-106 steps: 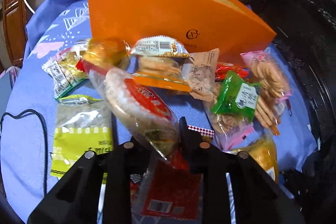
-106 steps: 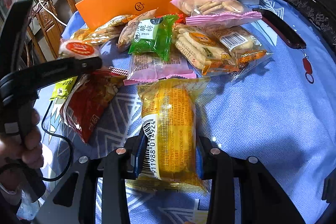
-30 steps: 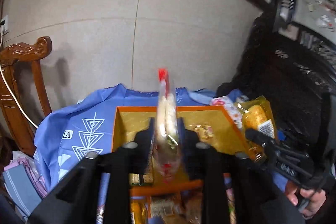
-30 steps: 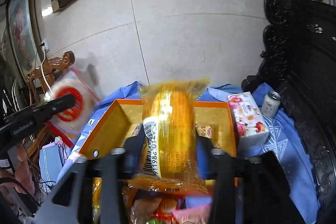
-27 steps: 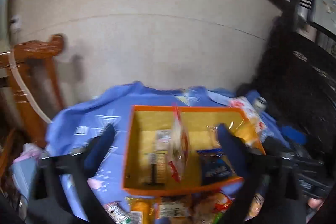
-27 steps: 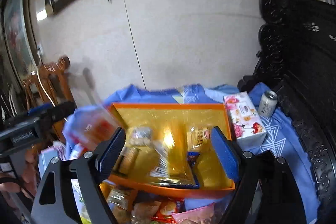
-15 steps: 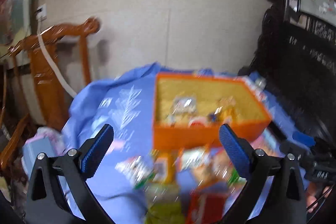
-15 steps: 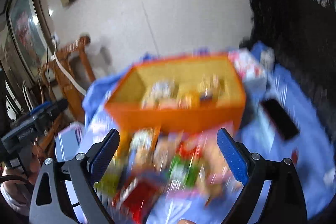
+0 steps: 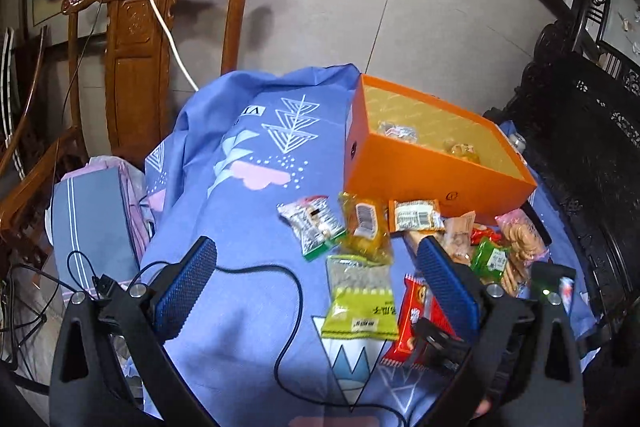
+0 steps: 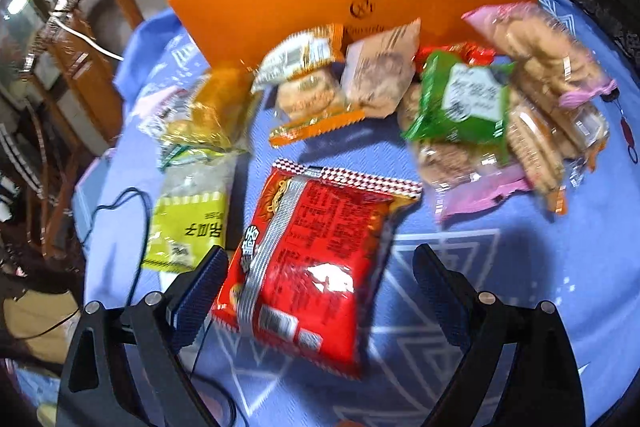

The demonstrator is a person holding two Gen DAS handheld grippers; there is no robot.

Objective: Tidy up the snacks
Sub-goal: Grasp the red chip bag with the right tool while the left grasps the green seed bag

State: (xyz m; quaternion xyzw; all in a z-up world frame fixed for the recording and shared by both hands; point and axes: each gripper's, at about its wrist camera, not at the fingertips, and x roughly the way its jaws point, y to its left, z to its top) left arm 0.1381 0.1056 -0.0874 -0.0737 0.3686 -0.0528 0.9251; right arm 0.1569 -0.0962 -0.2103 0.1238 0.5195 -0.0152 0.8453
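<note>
Two tools, left tool (image 9: 316,291) and right tool (image 10: 320,291) wide, empty, one orange box (image 9: 424,175)

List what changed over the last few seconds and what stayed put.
Both grippers carried a snack to the orange box, released it inside, and swung back over the table. The left gripper and right gripper are now open and empty. The red packet and the other snacks stayed on the cloth.
</note>
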